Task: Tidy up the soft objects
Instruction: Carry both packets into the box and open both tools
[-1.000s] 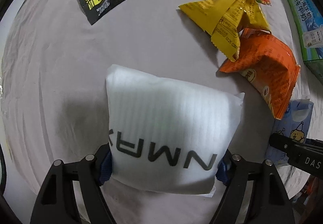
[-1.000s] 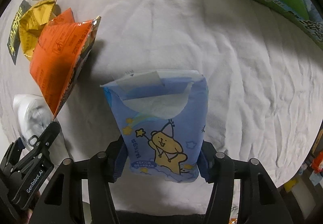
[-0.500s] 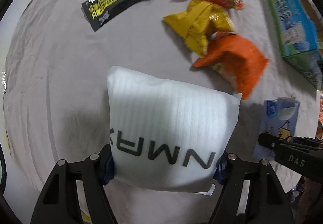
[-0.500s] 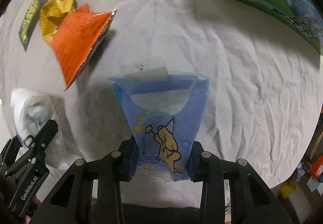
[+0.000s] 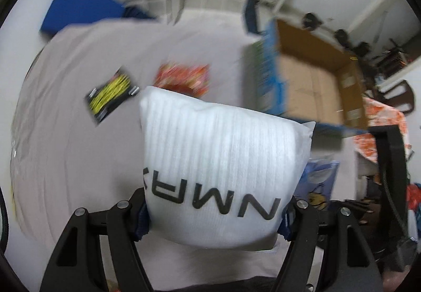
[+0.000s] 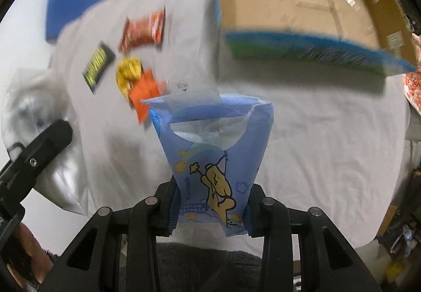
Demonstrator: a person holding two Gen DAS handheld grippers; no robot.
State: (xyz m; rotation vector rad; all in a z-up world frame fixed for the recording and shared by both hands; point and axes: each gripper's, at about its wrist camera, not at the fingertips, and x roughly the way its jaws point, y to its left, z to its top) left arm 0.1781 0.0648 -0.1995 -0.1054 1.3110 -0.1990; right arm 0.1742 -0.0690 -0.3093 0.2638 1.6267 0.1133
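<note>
Right wrist view: the right gripper [image 6: 210,210] clamps a blue tissue pack [image 6: 213,160]; the left gripper [image 5: 213,215] clamps a white pouch [image 5: 221,160]. The cardboard box [image 6: 302,10] looks empty; four snack packets [image 6: 143,29] wait on the cloth.

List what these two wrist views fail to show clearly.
- Left wrist: the white pack held in the left tongs hides the yellow and orange snack bags.
- Left wrist: the red snack bag and black wipes pack are motion-blurred, print unreadable.
- Right wrist: the cardboard box is blurred; its right side is cut off.
- Right wrist: small print on the blue tissue pack in the right tongs is hard to read.
</note>
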